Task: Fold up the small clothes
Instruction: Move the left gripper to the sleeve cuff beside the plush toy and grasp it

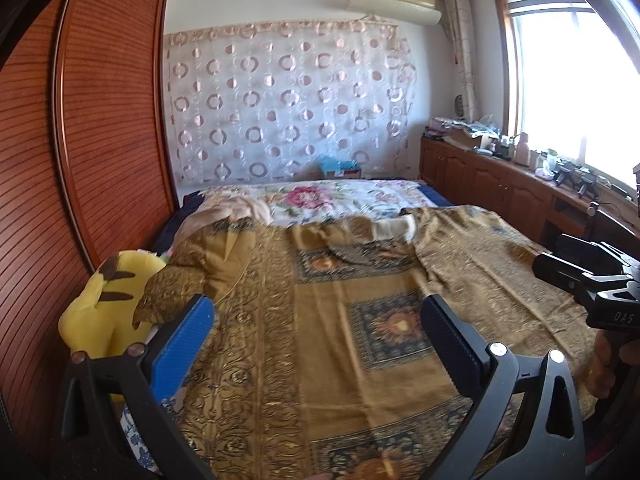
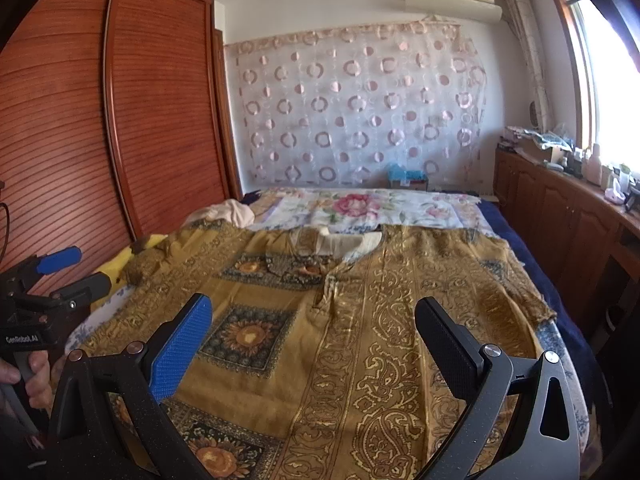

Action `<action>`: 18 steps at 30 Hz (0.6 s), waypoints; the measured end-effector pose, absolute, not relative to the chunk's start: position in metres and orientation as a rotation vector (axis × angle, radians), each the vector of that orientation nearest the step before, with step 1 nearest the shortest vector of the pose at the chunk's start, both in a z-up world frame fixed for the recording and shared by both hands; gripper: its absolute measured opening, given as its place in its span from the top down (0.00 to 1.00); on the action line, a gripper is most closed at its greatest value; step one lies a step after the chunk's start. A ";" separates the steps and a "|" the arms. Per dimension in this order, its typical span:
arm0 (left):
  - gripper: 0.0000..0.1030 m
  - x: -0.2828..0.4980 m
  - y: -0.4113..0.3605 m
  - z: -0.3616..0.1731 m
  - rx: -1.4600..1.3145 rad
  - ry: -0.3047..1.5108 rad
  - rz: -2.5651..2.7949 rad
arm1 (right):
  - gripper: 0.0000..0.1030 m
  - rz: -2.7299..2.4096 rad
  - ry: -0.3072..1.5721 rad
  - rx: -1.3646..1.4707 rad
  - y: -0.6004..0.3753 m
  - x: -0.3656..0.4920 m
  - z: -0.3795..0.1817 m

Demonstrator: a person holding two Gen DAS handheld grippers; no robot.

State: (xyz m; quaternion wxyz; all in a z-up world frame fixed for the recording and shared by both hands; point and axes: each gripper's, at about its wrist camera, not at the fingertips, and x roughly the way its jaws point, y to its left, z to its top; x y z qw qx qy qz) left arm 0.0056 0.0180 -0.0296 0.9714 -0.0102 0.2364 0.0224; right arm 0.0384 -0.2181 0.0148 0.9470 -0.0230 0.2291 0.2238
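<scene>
Bed (image 2: 568,312) | gold shirt (image 2: 320,340) flat | left gripper (image 1: 316,344) released | right gripper (image 2: 314,344) released

A golden-brown garment (image 2: 360,320) with paisley bands and dark sunflower squares lies spread flat, front up, across the middle of the frame on the bed (image 2: 568,312), its neckline toward the top.

The left gripper (image 1: 316,332) is held with its jaws spread wide. The right gripper (image 2: 312,336) is likewise held open, level beside it.
</scene>
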 end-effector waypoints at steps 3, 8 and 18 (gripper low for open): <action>0.00 0.010 0.031 -0.041 -0.032 0.502 0.064 | 0.00 0.461 0.492 -0.057 -0.215 0.046 0.004; 0.00 0.017 0.049 -0.056 -0.043 0.535 0.096 | 0.00 0.475 0.542 -0.074 -0.212 0.062 -0.014; 0.00 0.031 0.103 -0.073 -0.047 0.601 0.133 | 0.00 0.544 0.643 -0.145 -0.187 0.083 -0.044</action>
